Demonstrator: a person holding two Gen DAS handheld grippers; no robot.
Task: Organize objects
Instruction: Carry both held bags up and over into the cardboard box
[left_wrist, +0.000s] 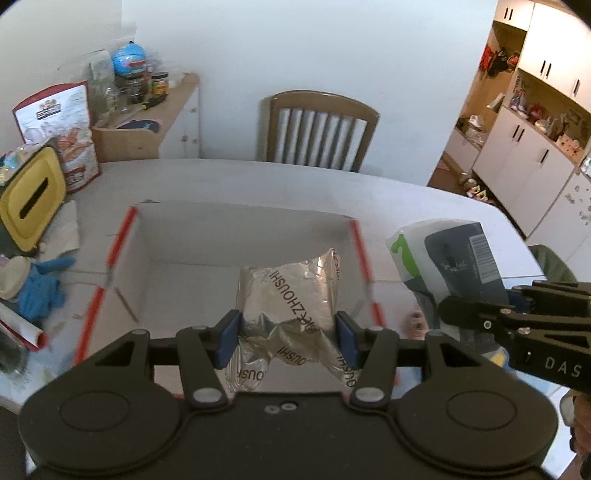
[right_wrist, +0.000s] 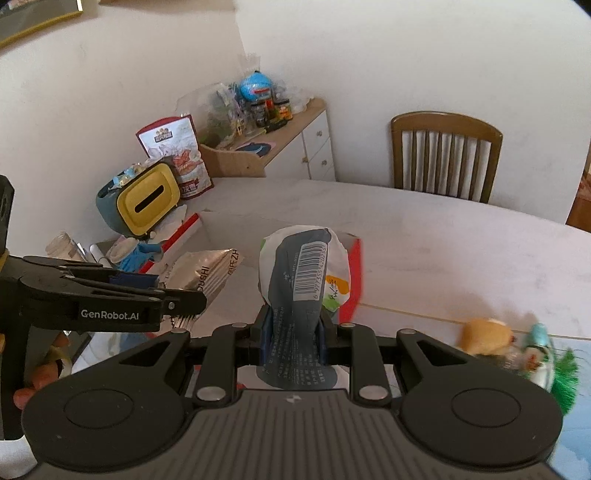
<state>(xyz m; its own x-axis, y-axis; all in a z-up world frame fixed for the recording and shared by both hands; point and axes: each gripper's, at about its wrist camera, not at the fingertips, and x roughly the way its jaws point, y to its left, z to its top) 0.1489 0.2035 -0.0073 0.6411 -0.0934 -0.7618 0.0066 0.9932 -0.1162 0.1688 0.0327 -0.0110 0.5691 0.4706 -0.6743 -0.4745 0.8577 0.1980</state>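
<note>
Midway at best: left tongs (left_wrist: 287, 334) clamped on silver packet (left_wrist: 291, 295) over empty box (left_wrist: 192, 243), right tongs (right_wrist: 293, 332) gripping barcoded pouch (right_wrist: 304, 273) (toys (right_wrist: 517, 354) waiting on worktop (right_wrist: 443, 251)).

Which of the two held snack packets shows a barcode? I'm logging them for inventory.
The white and dark grey packet gripped in the right gripper has the barcode. The silver foil packet in the left gripper shows only printed letters.

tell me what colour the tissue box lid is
Yellow lid, clearest in the right wrist view.
</note>
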